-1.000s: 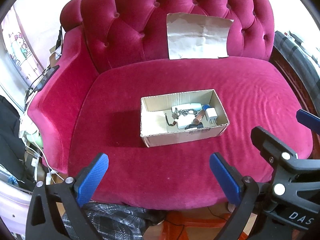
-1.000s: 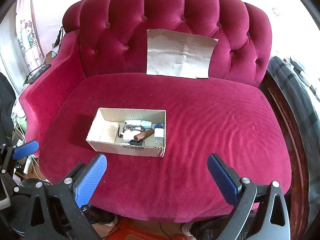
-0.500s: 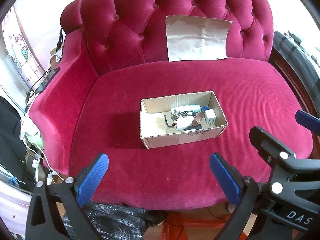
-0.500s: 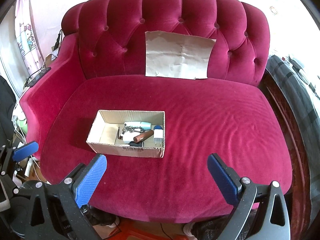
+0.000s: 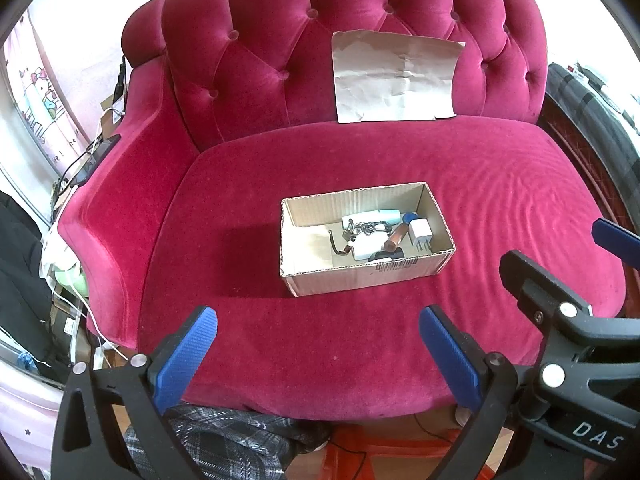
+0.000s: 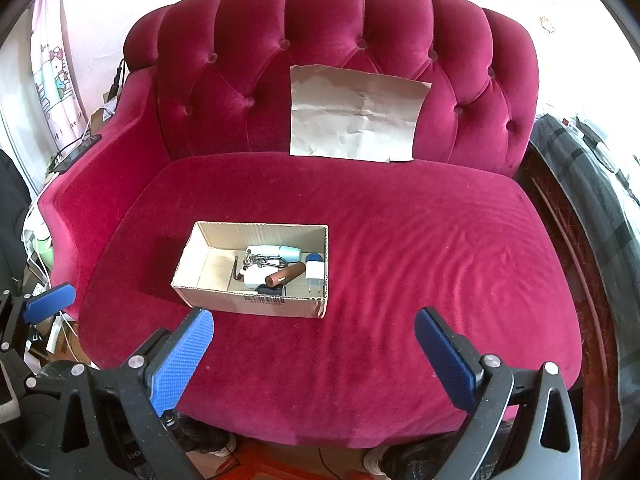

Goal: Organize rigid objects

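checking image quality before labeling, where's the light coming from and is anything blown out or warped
Left wrist view: cardboard box casts its shadow left, so light comes from the right; top corners blown out white. Right wrist view: same leftward shadow, sofa backrest bowed by fisheye, box contents sharp.

Your left hand-held gripper (image 5: 318,350) hangs level with its jaws spread wide, nothing between the blue pads. Your right hand-held gripper (image 6: 312,352) matches it, wide apart and empty, just beside the left one.
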A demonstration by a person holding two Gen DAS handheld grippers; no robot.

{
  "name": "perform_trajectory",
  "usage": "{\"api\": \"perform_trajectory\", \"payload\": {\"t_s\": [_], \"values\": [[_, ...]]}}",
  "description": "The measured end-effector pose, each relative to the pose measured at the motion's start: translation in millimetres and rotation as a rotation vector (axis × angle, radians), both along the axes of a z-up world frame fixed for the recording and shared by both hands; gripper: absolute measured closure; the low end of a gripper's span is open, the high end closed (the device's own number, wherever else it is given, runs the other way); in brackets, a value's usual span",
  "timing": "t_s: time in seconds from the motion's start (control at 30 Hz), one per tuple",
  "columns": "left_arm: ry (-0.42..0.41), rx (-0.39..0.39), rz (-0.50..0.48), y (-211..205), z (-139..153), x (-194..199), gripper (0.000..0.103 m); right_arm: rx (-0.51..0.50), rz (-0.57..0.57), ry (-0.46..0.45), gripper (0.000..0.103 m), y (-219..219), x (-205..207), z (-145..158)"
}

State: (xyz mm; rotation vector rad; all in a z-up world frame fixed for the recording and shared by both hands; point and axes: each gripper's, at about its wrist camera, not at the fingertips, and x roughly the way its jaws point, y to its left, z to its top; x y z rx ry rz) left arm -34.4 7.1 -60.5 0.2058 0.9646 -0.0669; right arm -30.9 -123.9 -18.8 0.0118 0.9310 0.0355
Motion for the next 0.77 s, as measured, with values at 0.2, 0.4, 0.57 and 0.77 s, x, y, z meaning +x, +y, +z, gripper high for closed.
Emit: {"api": "perform_trajectory", "payload": {"t_s": [0.2,0.4,0.57,0.77], "values": [[-0.004,-0.003,0.004,0.8,-0.3,-1.0,0.000,-0.001,-0.003,-0.003,0.000,0.9,0.5,0.6],[-0.006,-0.002,0.003,1.0,0.0,-1.2,0.000,-0.001,-0.004,-0.006,0.000,0.4,0.0,1.3],[-0.007,-0.003,0.003,1.0,0.0,-0.5,0.000,-0.004,-0.004,-0.012,0.000,0.1,0.5,2.2],[-0.005,-0.005,0.006,-1.3,-1.6,1.3,0.000,-0.010,-0.005,-0.010,0.000,-1.0,2.0,0.3]]}}
